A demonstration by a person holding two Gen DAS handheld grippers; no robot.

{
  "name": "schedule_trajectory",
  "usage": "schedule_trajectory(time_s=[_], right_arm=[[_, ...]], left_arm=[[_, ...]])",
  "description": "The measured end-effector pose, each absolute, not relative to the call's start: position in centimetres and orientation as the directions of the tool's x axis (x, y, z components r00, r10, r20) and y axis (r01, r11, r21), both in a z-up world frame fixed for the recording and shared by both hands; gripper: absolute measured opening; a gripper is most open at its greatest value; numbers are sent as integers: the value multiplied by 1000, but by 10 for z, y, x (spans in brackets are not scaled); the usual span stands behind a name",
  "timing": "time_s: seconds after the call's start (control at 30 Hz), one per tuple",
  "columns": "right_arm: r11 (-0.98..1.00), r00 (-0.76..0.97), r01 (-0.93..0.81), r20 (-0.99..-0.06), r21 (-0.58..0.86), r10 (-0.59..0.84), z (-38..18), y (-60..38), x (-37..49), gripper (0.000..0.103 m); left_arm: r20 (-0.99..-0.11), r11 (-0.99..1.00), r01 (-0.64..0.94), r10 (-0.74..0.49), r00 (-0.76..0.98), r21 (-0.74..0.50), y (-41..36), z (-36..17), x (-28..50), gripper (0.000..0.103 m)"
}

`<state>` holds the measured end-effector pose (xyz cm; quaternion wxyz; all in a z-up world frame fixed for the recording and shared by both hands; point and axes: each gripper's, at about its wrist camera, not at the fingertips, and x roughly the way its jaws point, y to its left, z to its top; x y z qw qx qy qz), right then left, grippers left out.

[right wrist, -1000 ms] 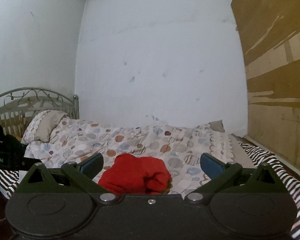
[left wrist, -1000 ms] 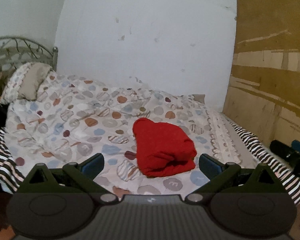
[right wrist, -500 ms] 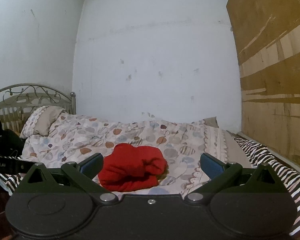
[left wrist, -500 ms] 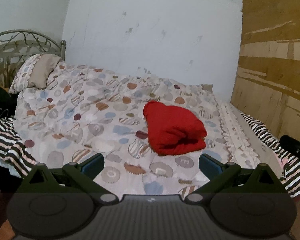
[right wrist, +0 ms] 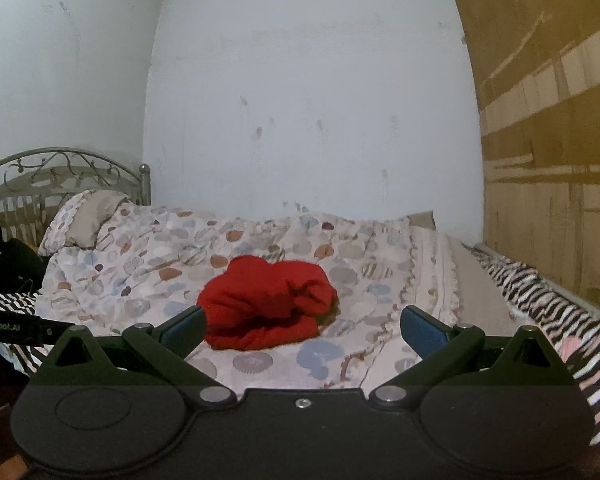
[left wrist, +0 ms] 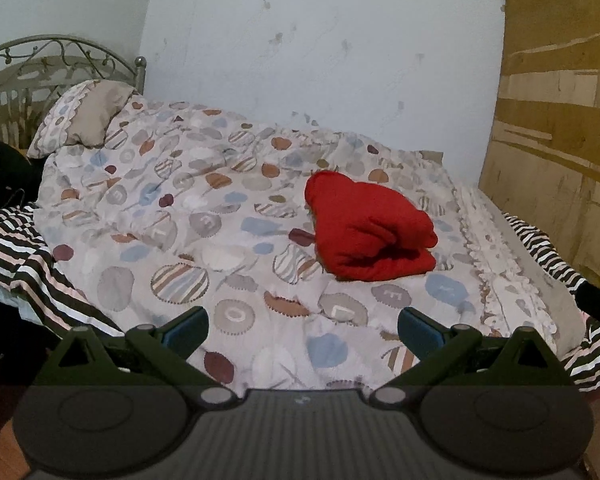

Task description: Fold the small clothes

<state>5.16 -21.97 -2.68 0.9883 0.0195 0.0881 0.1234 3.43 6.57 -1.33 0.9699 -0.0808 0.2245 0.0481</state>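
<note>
Bed: spotted cream quilt (left wrist: 204, 216) covering it.
Garment: folded red fleece bundle (left wrist: 364, 228) lying on the quilt, right of centre; long axis runs far-left to near-right, folded rolls facing the near-right.
Left gripper (left wrist: 302, 330): fingers spread, empty, short of the bundle.
Right gripper (right wrist: 302, 328): fingers spread, empty.

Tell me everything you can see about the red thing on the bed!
The red garment is one plain, bright red piece of soft, thick-looking cloth with no print. It is folded into a chunky bundle, with a rolled layer resting on a flatter layer underneath. It lies on the spotted quilt, toward the side by the wooden board. Only the quilt touches it. Both grippers are open and away from it.
</note>
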Motion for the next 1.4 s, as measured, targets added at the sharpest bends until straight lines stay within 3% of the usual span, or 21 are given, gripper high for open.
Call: schedule_trajectory(time_s=[0.33,1.4], right_arm=[[972,948,-223,-218,72,233,-38,-218,64,103],[971,946,-228,-222,67,237,-38,-214,67,103]], left_arm=[[-466,982,-126,48,884,-138,66,-18,44,103],[-468,983,-123,45,883,-138,62,-21,47,103]])
